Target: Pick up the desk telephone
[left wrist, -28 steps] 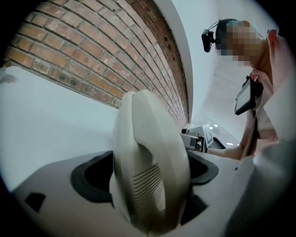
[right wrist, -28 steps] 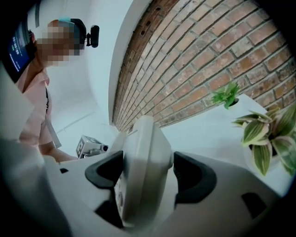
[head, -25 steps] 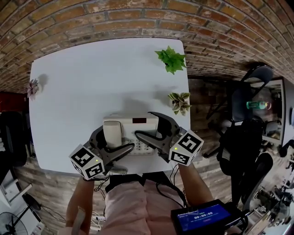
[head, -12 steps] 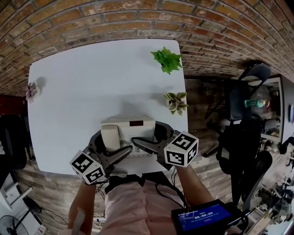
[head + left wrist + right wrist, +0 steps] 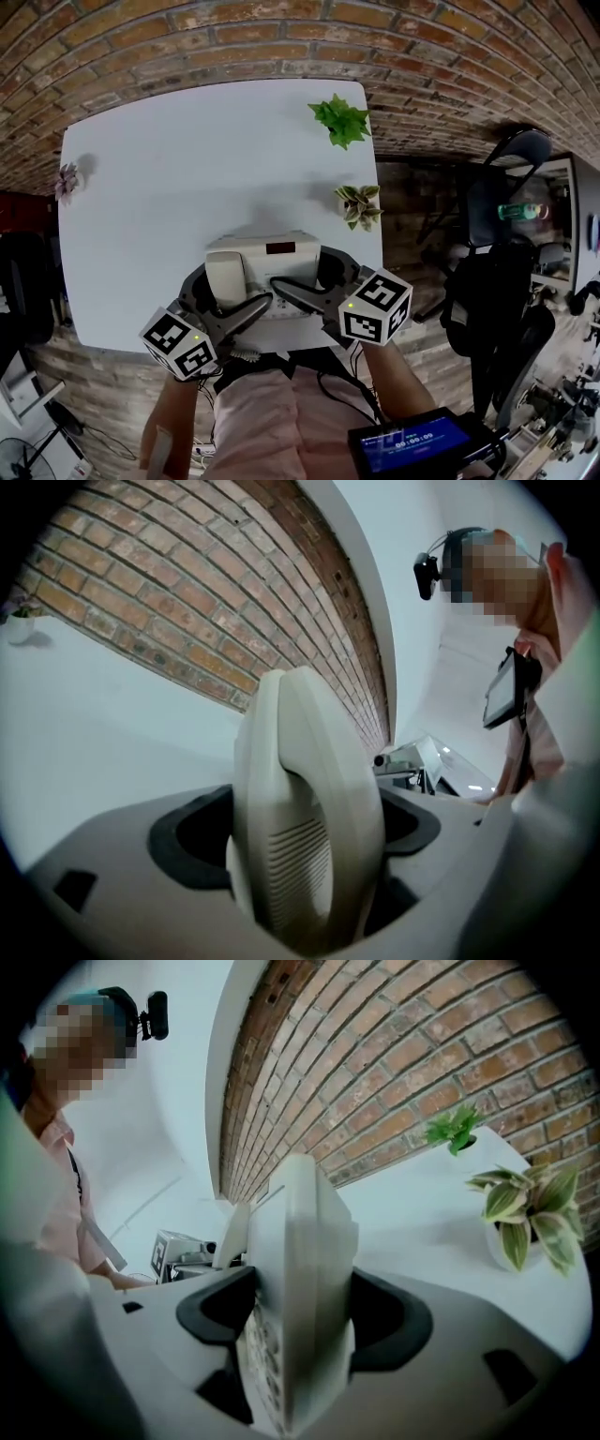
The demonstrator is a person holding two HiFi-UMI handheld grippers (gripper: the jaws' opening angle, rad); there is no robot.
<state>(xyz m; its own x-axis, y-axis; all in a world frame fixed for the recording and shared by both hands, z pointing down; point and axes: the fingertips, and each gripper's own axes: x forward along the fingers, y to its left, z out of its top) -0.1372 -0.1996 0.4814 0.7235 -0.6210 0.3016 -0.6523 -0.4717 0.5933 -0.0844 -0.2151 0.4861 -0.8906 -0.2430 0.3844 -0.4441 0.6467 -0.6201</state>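
A cream desk telephone (image 5: 272,251) sits near the front edge of the white table (image 5: 187,159), its handset (image 5: 225,274) lying in the cradle on the left. My left gripper (image 5: 228,292) straddles the phone's left end. In the left gripper view the handset (image 5: 300,789) stands between the dark pads (image 5: 192,832), which touch it on both sides. My right gripper (image 5: 302,274) straddles the right end and its jaws are closing. In the right gripper view the phone body (image 5: 300,1241) fills the gap and both pads (image 5: 384,1321) rest against it.
A green plant (image 5: 341,120) and a striped-leaf plant (image 5: 361,206) stand along the table's right edge, the striped one just beyond the phone. A small pink plant (image 5: 66,180) sits at the left edge. A brick wall lies beyond; chairs (image 5: 506,187) stand to the right.
The right gripper's jaws have drawn in around the phone's right end. The left gripper and the phone stay about where they were.
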